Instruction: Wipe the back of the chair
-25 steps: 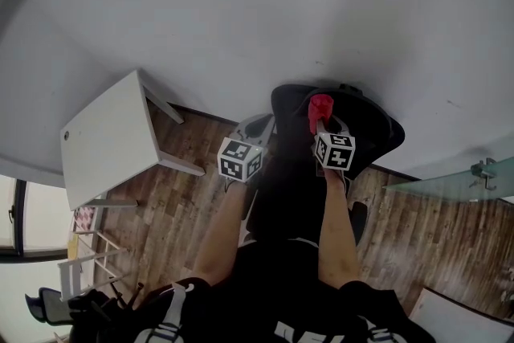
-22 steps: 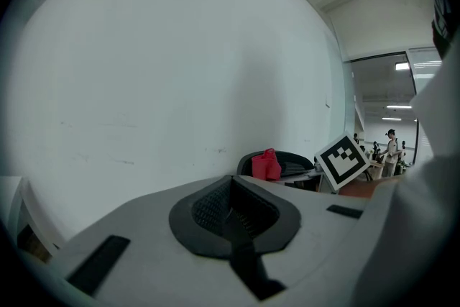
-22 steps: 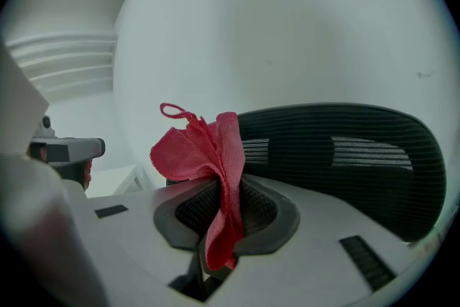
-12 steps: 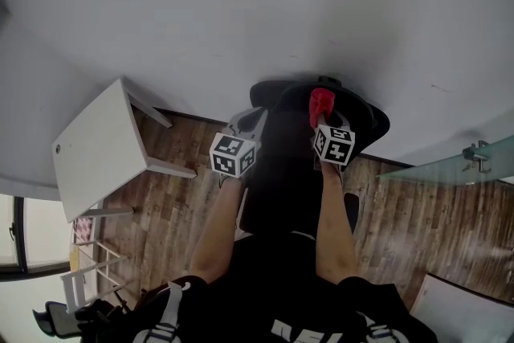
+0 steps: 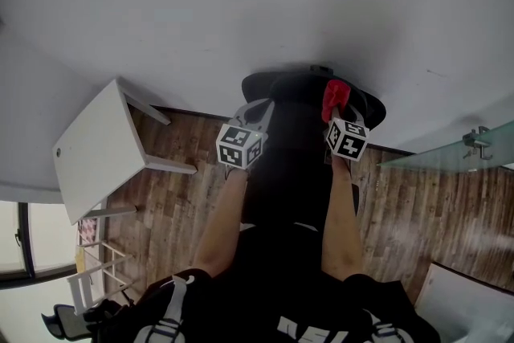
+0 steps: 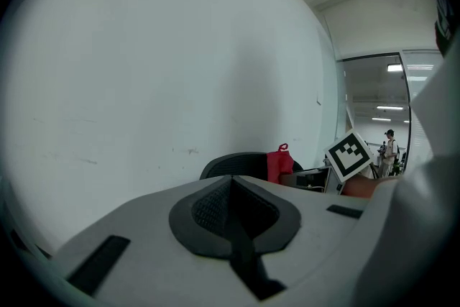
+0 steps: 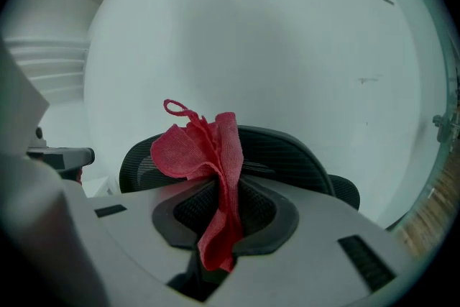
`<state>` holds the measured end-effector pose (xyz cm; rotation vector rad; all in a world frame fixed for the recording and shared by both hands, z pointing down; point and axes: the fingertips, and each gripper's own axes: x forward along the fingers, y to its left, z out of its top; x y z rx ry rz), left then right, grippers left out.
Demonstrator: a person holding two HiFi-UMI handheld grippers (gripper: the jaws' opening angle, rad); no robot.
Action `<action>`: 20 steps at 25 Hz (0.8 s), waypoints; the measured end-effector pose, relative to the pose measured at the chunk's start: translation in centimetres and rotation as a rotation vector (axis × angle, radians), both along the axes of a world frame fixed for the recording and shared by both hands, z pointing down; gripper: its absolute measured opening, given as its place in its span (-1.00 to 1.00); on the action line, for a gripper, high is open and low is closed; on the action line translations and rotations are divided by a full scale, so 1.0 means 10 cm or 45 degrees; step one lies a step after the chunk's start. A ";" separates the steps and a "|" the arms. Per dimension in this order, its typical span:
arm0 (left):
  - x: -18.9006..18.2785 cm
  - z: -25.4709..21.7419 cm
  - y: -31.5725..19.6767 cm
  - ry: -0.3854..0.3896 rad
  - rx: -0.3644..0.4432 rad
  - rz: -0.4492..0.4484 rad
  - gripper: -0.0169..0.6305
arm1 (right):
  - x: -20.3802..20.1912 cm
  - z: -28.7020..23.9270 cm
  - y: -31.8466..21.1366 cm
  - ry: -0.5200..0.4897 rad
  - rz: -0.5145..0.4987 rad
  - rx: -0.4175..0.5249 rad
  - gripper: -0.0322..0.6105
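Cloth [image 7: 208, 154] pinched in right gripper [image 7: 219, 211] by chair back [image 7: 295, 154] | left gripper [image 6: 231, 211] clenched, empty

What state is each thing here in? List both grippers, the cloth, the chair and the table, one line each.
left gripper: jaws shut, nothing between them.
right gripper: jaws shut on the red cloth.
red cloth: crumpled, pinched at its middle, bunched above the jaws with one end hanging below.
chair: upright, its black mesh back just ahead of the cloth; contact can't be told.
white table: standing on its legs on the wood floor.
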<state>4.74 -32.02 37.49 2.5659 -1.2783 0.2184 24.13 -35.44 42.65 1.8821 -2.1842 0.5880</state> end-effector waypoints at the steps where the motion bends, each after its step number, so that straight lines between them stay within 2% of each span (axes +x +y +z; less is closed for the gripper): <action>1: 0.02 0.00 0.01 0.001 -0.003 0.000 -0.88 | 0.04 -0.01 0.02 -0.009 0.010 0.000 -0.64; 9: 0.23 -0.02 0.17 -0.016 0.005 0.044 -0.88 | 0.39 -0.04 0.17 -0.036 0.081 0.020 -0.66; 14: 0.16 -0.06 0.27 -0.041 0.011 0.032 -0.88 | 0.48 -0.08 0.28 -0.048 0.123 0.038 -0.67; 20: 0.07 -0.07 0.40 0.000 0.001 -0.006 -0.88 | 0.62 -0.10 0.42 -0.105 0.195 0.034 -0.67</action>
